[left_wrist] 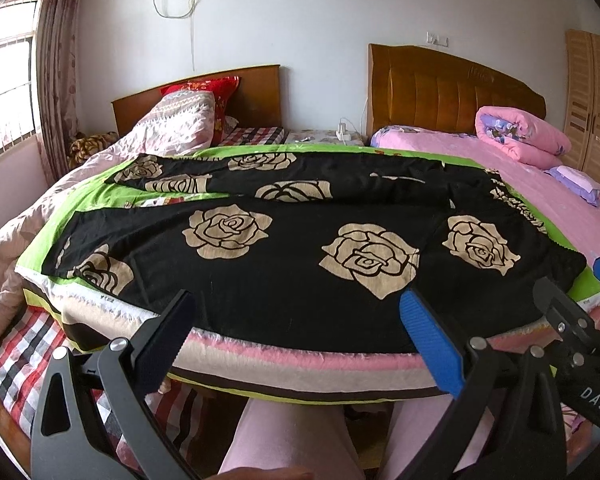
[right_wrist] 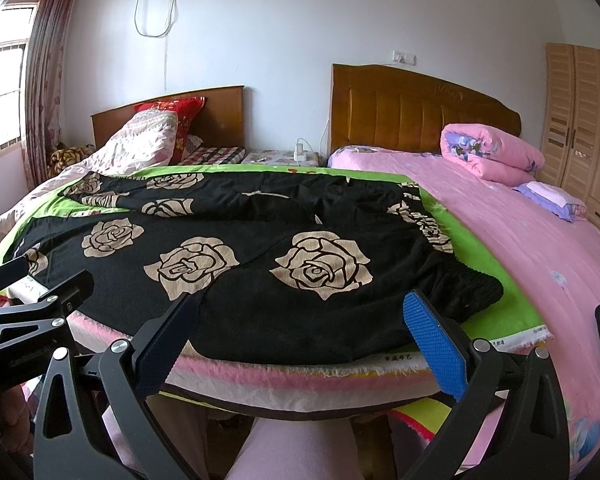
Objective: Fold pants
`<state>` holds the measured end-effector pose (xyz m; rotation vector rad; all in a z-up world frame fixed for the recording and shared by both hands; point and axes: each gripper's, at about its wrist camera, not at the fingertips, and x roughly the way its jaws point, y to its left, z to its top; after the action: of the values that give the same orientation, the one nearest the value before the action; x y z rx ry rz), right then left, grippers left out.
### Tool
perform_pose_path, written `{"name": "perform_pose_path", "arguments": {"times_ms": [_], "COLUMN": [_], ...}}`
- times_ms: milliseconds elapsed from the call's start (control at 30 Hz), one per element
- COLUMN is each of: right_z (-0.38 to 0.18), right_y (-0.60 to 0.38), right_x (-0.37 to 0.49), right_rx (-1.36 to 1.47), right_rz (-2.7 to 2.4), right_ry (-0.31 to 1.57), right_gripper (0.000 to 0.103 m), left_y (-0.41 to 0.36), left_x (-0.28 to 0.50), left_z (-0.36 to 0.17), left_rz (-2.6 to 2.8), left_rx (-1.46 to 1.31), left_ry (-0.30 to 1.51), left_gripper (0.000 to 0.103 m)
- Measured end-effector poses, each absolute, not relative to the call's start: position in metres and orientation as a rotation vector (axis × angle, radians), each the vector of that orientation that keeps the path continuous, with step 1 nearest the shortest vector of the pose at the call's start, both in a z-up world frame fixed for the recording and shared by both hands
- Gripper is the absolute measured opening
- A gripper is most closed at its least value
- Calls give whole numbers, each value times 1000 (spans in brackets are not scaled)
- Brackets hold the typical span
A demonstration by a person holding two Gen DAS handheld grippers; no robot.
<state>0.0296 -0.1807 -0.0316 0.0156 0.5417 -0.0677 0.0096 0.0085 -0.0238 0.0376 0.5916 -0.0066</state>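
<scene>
Both tools [left_wrist: 300, 338] [right_wrist: 304, 334] gape near soft rose-print pants [left_wrist: 300, 248], seemingly untouched.

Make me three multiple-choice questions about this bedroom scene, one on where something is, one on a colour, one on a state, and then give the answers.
1. Where do the pants lie?
A. spread on a padded board over the bed
B. hung on the wardrobe
C. on the floor

2. What colour is the rolled quilt by the right headboard?
A. green
B. pink
C. white

3. How are the left gripper and right gripper now?
A. both shut on cloth
B. one open, one shut
C. both open, holding nothing

Answers:
1 A, the black rose-print pants lie flat on the green-covered board.
2 B, it is pink with a purple flower print.
3 C, each pair of fingers stands wide apart just short of the near edge of the pants.
</scene>
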Motion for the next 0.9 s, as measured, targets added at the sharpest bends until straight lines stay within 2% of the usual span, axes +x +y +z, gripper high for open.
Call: {"name": "perform_pose_path", "arguments": {"times_ms": [567,700,800,900], "right_z": [-26,-7,11,20], "right_y": [-200,-218,-244,-278], "right_x": [67,97,135,195], "right_rx": [28,-9,-66,-120], "right_rz": [-15,85,141,174], "right_ry": [602,601,588,578], "right_gripper": [99,99,99,99], "left_y": [4,-8,-8,-1], "left_x": [56,94,130,187], "left_z": [-29,-16,0,10], "left_rz": [-69,-162,-105,-117], "left_rx": [79,205,288,271], "left_ry": [667,731,715,832], "left_gripper": [102,102,102,102]}}
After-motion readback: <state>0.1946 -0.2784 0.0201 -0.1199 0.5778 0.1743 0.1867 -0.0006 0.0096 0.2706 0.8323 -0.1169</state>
